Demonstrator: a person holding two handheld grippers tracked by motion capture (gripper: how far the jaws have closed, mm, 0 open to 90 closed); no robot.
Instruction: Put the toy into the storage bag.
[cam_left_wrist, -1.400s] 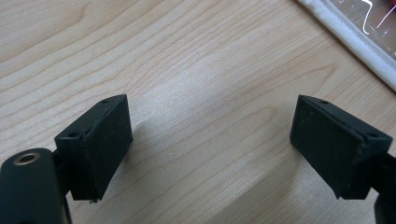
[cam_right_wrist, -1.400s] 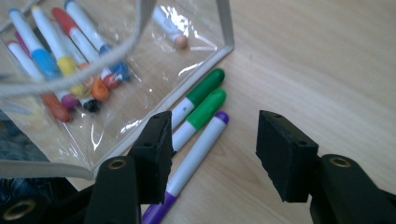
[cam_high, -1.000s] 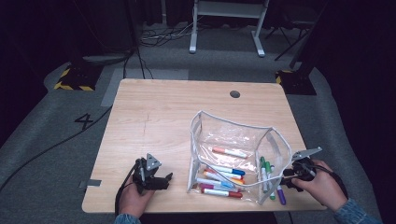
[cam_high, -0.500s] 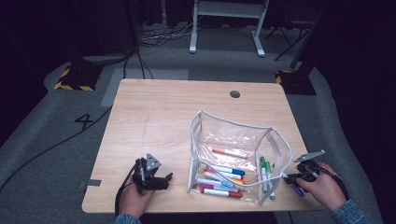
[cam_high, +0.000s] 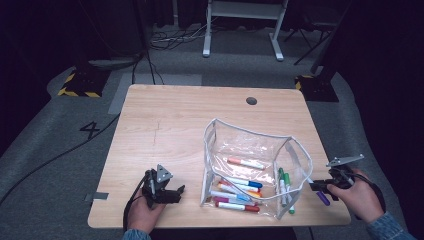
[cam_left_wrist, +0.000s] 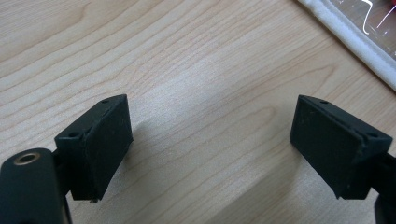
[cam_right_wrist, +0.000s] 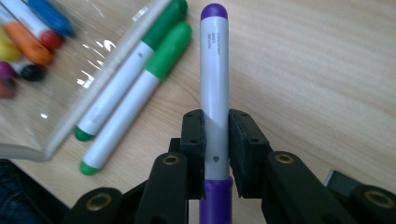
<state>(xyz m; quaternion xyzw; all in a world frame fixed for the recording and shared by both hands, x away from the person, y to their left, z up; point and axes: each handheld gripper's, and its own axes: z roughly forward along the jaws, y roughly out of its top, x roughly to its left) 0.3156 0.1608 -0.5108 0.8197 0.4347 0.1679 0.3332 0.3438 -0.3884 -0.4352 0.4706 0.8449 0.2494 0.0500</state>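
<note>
Two grippers are working at a light wooden table (cam_high: 175, 125), which is taking up most of the high view above a grey floor. Standing open on the table's right half is a clear plastic pouch (cam_high: 250, 150) with a white zip edge, and it is holding several markers, among them an orange-capped one (cam_high: 244, 163), a blue-capped one (cam_high: 245, 183) and a red-capped one (cam_high: 239, 206). Just beside the pouch's right edge, two green markers (cam_high: 284, 186) are lying side by side on the wood, touching each other along their length. Near the table's right edge, the right gripper (cam_high: 320, 187) is pinching a purple marker (cam_right_wrist: 214, 70): in the right gripper view its pads are pressing on both sides of the white barrel, and the purple cap is pointing away from the camera over bare wood, just beside the green pair but apart from them. Its jaws have just been closing, with this marker between them. At the table's front left, well apart from the pouch, the left gripper (cam_left_wrist: 210, 144) is resting low over the wood with its fingers (cam_left_wrist: 100, 140) spread wide and gripping nothing, while the pouch's white edge is showing at the upper right corner of its view.
</note>
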